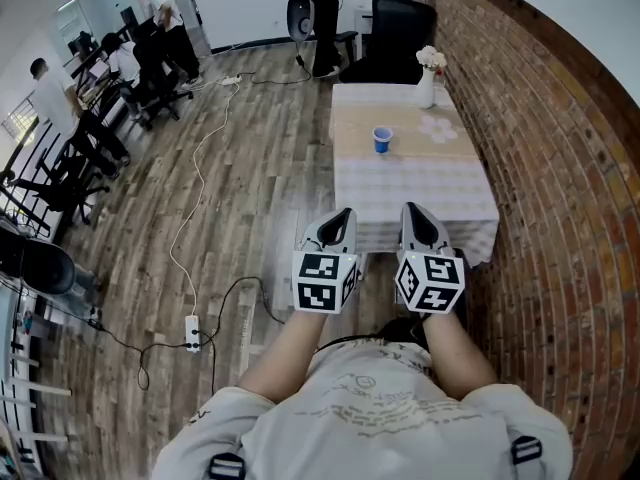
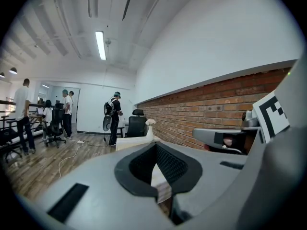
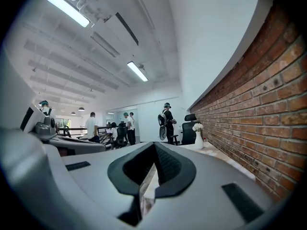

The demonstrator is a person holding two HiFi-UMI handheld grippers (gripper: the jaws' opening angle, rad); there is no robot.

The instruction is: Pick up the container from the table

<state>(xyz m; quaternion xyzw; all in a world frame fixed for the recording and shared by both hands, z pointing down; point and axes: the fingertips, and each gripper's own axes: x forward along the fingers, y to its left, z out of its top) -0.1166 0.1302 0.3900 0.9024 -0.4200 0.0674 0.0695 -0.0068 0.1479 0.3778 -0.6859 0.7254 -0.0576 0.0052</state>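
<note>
Two closed claws (image 1: 345, 216) (image 1: 412, 211), one blue container (image 1: 383, 140)

A rectangular counter (image 1: 420, 193) under a white checked cloth sits in the upper centre of the frame. A beige runner (image 1: 352, 133) crosses it, bearing a small blue cup-shaped container (image 1: 383, 139). A white flower vase (image 1: 427, 86) stands at its upper right.

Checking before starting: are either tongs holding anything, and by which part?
Nothing is held: the left tongs and right tongs are shut and empty; the blue container stands untouched on the table.
</note>
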